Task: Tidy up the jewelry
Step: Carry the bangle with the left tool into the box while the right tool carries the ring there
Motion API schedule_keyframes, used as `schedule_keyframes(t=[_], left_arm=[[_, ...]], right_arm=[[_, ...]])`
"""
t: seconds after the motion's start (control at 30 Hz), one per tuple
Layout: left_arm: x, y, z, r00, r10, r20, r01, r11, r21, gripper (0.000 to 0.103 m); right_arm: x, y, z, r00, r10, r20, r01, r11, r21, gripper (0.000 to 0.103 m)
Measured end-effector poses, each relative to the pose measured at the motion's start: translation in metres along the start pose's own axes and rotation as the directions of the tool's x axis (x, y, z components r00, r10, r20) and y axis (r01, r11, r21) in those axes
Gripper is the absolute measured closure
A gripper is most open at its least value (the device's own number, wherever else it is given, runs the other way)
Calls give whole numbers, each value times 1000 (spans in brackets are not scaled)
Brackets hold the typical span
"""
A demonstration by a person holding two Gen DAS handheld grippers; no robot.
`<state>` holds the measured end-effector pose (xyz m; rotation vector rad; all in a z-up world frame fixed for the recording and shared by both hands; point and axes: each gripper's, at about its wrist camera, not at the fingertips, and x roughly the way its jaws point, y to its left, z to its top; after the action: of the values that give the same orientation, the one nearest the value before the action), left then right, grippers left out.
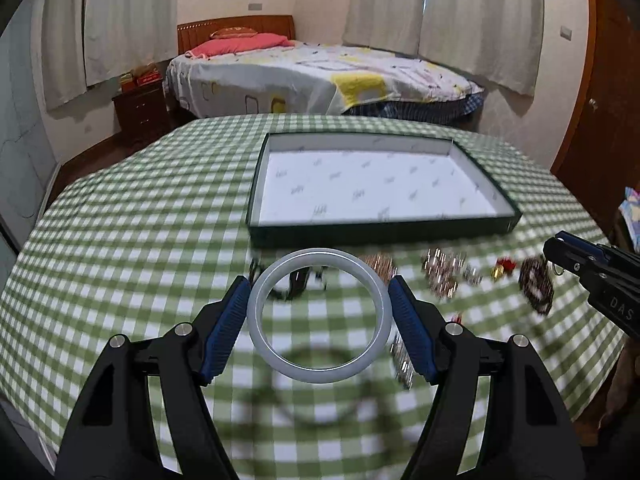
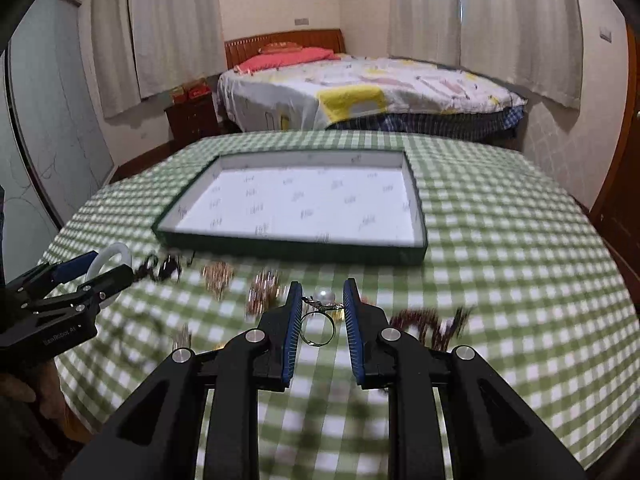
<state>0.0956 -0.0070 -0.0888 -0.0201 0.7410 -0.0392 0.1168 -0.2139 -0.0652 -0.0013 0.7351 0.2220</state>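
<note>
A bedroom with pale curtains and a bed [image 1: 320, 76] under a patterned sheet lies behind a table [image 1: 132, 240] covered in a green and white checked cloth. On the cloth, toward the far side, sits a shallow dark green tray [image 1: 384, 232] with a white printed lining and nothing visible inside it. Just in front of the tray's near wall a row of small jewelry pieces [image 1: 444, 272] is strewn across the cloth, blurred so that only their colours show: coppery and silvery clusters, a red and gold bit, and a dark beaded piece [image 1: 536, 284] toward the right. The left gripper [image 1: 320, 312] holds a pale, milky bangle [image 1: 320, 372] crosswise between its blue pads [image 1: 226, 328], one pad pressed on each side of the ring, which hangs above the cloth and casts a soft round shadow below. The right gripper [image 2: 320, 320] stands with its pads nearly together, clamped on a thin silver ring [image 2: 318, 330] that carries a white pearl [image 2: 323, 295] at the top; the ring's band hangs in the narrow gap, off the cloth. From the right wrist view the left gripper shows at the left edge with the bangle in it, near a dark tangle of jewelry [image 2: 162, 268]; from the left wrist view the right gripper shows at the right edge, above the dark beaded piece.
</note>
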Motion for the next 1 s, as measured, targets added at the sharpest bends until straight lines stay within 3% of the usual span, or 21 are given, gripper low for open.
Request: schedule_keyframes(t=[0.23,0.47,0.77,1.0], left_arm=[[18,-8,47,997,-22,69,22,1000,5,34],[63,-14,97,994,-29,103,28,1000,12,34],[139,-8,86,999,-8,-48,8,1000,3,34],[162,-3,73,993,-20,-119,19,1000,-4,34]], right_arm=[[15,-9,45,998,-10,62,11,1000,-3,81],[53,-16,79,996,-16,84,17,1000,-6,81],[124,-31,60,997,-23,-79,23,1000,5,81],[143,-36,48,989,-28,-144,30,999,13,81]])
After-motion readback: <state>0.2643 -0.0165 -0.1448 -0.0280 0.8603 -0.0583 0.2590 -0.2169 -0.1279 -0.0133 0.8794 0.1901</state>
